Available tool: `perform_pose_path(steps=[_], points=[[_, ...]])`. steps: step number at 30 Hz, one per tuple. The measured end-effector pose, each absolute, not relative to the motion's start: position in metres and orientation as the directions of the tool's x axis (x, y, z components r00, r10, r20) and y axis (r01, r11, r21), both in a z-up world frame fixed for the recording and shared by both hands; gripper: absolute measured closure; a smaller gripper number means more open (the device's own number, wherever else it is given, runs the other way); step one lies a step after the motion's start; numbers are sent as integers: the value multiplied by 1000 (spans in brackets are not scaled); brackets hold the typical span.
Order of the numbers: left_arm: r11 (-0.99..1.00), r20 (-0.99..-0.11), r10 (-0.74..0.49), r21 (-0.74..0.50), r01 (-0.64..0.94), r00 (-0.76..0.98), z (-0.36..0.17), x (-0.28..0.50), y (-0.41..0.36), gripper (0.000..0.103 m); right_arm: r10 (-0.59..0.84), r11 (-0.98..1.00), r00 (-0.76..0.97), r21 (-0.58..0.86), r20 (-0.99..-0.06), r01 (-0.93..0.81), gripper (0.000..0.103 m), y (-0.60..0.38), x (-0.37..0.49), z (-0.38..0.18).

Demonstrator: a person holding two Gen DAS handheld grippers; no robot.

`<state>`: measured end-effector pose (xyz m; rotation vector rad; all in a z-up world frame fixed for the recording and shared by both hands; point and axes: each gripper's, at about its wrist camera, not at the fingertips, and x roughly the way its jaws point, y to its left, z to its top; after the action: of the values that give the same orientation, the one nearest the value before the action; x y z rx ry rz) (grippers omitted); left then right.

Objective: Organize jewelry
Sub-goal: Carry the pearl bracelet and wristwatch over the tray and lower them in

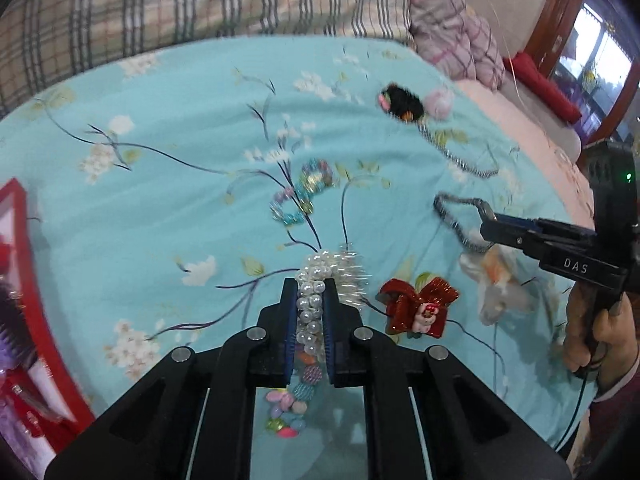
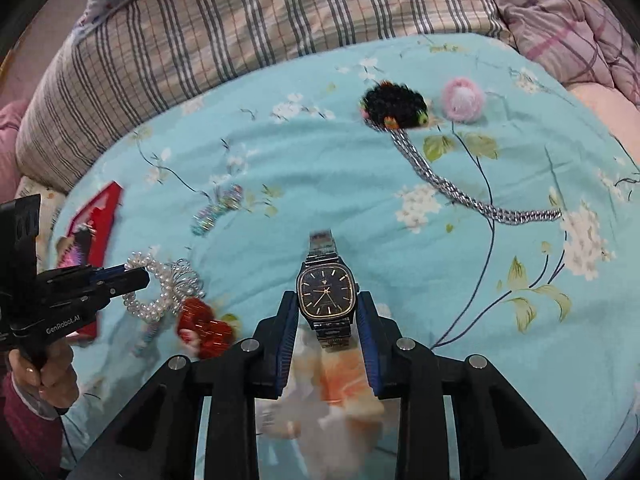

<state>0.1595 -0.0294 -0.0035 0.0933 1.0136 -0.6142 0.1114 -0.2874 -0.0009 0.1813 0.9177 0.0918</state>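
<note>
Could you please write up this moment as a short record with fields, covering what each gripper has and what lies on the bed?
surface: turquoise floral bedspread
left gripper: shut on pearl bracelet
right gripper: shut on wristwatch, dark square dial facing up
beside left gripper: red glitter bow
far side: black fuzzy hair tie, pink pom-pom, silver chain
middle: iridescent bead bracelet
left edge: red box

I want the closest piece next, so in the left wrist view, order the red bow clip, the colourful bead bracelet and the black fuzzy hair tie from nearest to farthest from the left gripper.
1. Red bow clip, just right of the left gripper.
2. Colourful bead bracelet, ahead on the sheet.
3. Black fuzzy hair tie, far, upper right.
</note>
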Motion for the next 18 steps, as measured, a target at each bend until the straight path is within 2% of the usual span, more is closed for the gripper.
perform_pose_path(steps=[18], points=[[890,-752,-426,-251,380,502,42,136,69,94,267,963,629,225,-730,-148,73,-207,109,35]])
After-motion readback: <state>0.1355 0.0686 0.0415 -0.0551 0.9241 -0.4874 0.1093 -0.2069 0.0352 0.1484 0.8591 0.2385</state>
